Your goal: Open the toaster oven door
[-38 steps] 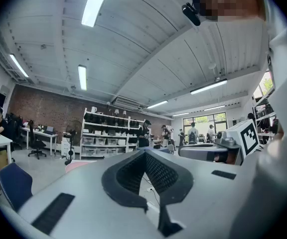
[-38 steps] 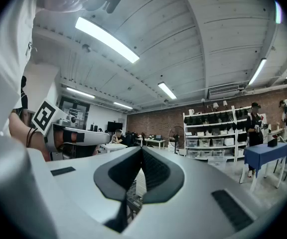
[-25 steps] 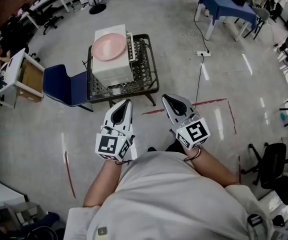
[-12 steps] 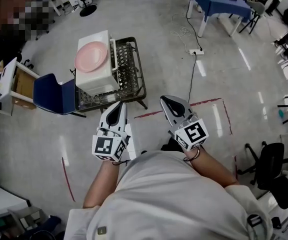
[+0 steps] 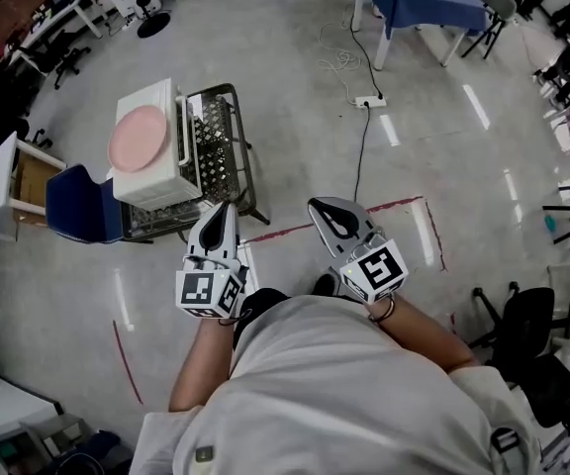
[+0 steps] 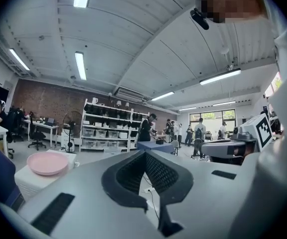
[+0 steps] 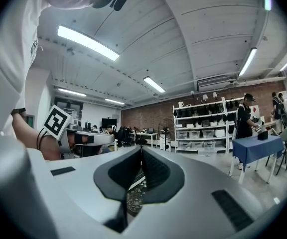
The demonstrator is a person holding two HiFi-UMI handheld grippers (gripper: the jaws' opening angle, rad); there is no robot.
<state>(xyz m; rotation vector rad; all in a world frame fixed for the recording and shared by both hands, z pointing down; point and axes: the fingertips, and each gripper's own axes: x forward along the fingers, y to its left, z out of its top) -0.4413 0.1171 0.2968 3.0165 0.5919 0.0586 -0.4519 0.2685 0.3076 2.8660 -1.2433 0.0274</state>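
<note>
Over in the upper left of the head view sits the toaster oven [image 5: 149, 166], a white box on a low black wire table [image 5: 228, 156]. A pink plate [image 5: 139, 139] lies flat on its roof and a blue chair [image 5: 79, 209] is just beside it on the left.

Both of my tongs are lower down, near the middle of the frame, apart from the oven and touching nothing. The left tongs [image 5: 222, 216] are pressed fully together with nothing between them. Same deal for the right tongs [image 5: 332, 214], closed up and empty. Both gripper views back that up.

Now the handling guesswork. There's a pale bar [image 5: 179, 127] along the oven's right edge, facing the open part of the table, and I take it for the door handle, though I can't be sure from up here. If so, that's where to grab, mid-bar, so the door swings evenly.

I'd expect a stiff hinge and a smooth, slippery handle, so the tongs need to open first and then bite squarely. The oven itself looks light, so a hard tug could drag it across the wire. That plate on top is loose and breakable, so go slow.
</note>
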